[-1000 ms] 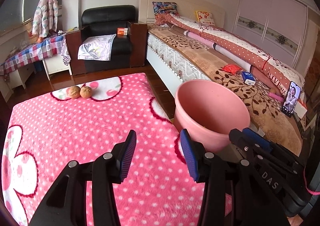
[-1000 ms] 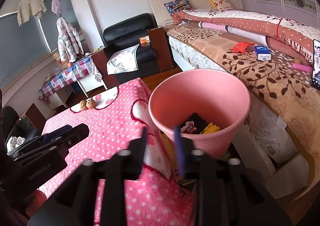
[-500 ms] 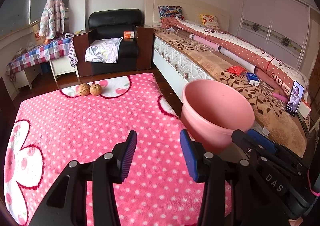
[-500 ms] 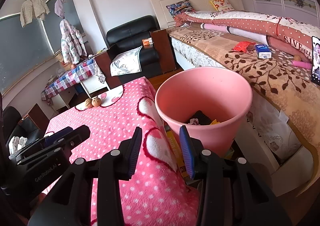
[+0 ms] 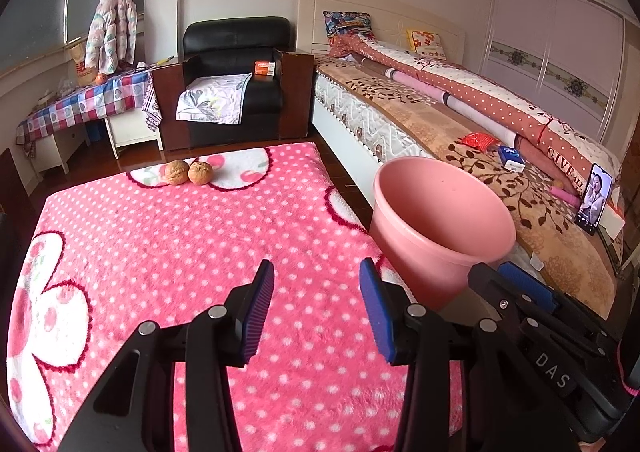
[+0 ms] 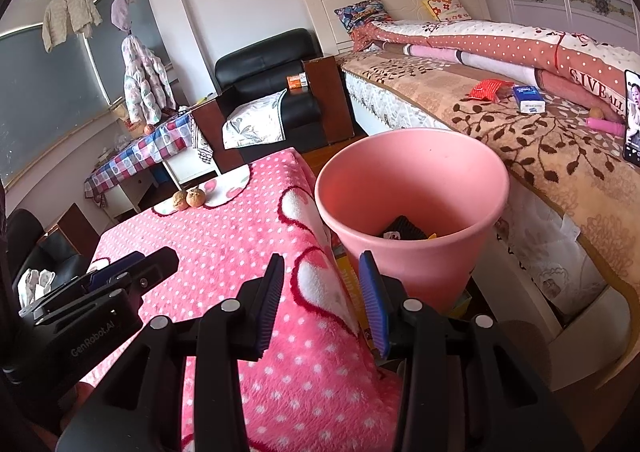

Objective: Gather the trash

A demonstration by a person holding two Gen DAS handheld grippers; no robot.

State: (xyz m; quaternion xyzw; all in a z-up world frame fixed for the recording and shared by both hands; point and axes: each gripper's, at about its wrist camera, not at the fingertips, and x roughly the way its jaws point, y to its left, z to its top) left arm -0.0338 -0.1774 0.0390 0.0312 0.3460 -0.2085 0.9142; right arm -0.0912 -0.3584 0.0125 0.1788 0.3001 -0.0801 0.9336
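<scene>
Peeking over the pink bin's (image 6: 412, 188) rim—dark, half-hidden trash (image 6: 404, 230); both grippers empty, parted.

Soft, even daylight, sharp focus, strong fisheye bending and dark vignetted corners

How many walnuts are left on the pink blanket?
2: left walnut and right walnut sit touching at the blanket's far edge. None visible elsewhere; near end is hidden by the grippers.

From my left gripper, two walnuts (image 5: 189, 172) lie on the blanket (image 5: 160, 244) at eleven o'clock; the bin (image 5: 440, 220) stands at two o'clock.
</scene>
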